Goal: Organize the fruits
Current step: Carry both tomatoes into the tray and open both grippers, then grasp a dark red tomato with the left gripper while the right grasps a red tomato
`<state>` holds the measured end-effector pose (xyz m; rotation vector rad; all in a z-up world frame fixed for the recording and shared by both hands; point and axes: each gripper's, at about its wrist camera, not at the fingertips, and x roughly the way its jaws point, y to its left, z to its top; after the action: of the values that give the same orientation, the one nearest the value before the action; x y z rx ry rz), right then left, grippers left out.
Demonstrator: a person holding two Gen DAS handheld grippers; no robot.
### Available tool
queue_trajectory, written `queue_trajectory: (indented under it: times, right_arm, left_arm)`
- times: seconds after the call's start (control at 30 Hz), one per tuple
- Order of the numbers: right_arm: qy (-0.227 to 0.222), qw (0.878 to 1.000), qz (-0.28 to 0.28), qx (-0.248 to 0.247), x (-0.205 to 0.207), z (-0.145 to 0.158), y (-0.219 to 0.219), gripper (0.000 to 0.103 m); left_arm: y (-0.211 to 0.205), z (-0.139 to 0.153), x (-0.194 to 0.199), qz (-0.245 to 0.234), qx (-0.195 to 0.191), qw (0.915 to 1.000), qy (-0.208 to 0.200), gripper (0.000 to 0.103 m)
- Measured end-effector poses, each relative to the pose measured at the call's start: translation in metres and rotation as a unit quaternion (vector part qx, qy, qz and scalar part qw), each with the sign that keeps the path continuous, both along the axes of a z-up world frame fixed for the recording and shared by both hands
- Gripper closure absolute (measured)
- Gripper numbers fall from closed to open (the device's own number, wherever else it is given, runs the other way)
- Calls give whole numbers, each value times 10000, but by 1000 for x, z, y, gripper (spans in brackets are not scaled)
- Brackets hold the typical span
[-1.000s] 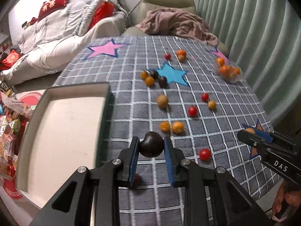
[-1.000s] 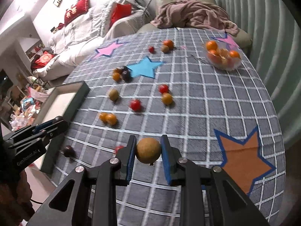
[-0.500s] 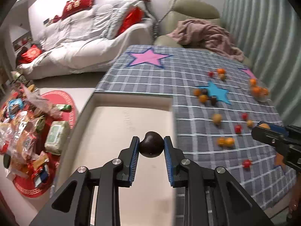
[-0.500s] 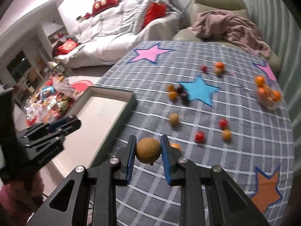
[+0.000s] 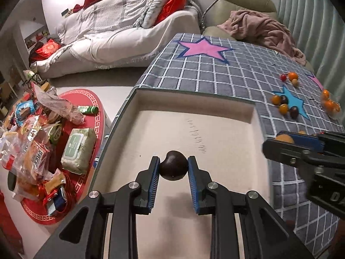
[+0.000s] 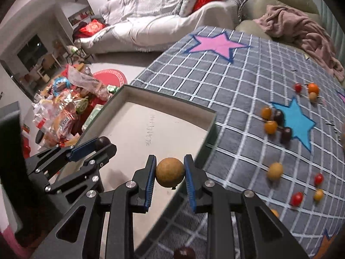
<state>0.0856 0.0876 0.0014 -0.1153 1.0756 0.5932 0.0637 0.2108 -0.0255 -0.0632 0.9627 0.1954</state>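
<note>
My left gripper [image 5: 173, 168] is shut on a dark brown round fruit [image 5: 173, 168] and holds it above the shallow cream tray [image 5: 194, 99]. My right gripper [image 6: 170, 172] is shut on a tan round fruit [image 6: 170, 172] over the tray's near right corner [image 6: 210, 127]. The right gripper also shows in the left wrist view [image 5: 301, 144], and the left gripper in the right wrist view [image 6: 92, 146]. Several small orange, red, tan and dark fruits [image 6: 270, 127] lie scattered on the grey checked cloth [image 6: 226, 86].
A clear bowl of orange fruits [image 5: 331, 105] stands at the cloth's far right. A red mat with snack packets [image 5: 43, 133] lies on the floor to the left. A white sofa [image 5: 120, 32] and an armchair with a pink blanket [image 5: 258, 28] stand behind.
Both grippers have swung left with their fruits, from over the cloth to over the tray. The tray now fills the left wrist view.
</note>
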Motion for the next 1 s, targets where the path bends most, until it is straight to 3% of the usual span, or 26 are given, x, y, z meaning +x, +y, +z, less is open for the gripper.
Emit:
queue_trajectory:
  times: [0.4,0.57,0.63,0.67,0.7,0.73,0.77,0.83,0.87,1.0]
  right_arm:
    - [219,9982,182,-529,21,-42,31,74]
    - [195,9982,199,-540,21,-40,32,63]
    - [158,9985,158,-503,21,-37,31,58]
    - [105,9985,114,-534,21,-35,29,58]
    - [63,9985,81,-535,21,-33,27,54]
    - [36,9987,42,-509,21,-30,25,39]
    - [59,9995,48,-293,21,-27,21,32]
    - [72,10000,-27,39,20,-17,13,5]
    - [-2,10000,-81,11,19,-13,12,0]
    - [-339,9994,-92,-26,5,4,-2,0]
  left_arm:
    - [8,-29,21,9,-42,9997,247,75]
    - [11,-32,21,4,-92,9996,249,74]
    - [15,-30,20,88,-58,9998,193,65]
    - [17,-30,19,203,42,9996,199,44]
    - [21,-30,18,341,138,9992,185,27]
    - [26,-28,17,475,156,9987,134,26]
    - [33,-25,13,530,-21,9986,9,26]
    - [38,-22,11,484,-263,9985,-28,26]
    - [36,-21,9,490,-188,9986,9,26]
    - [22,-14,-1,274,-15,9996,-54,26]
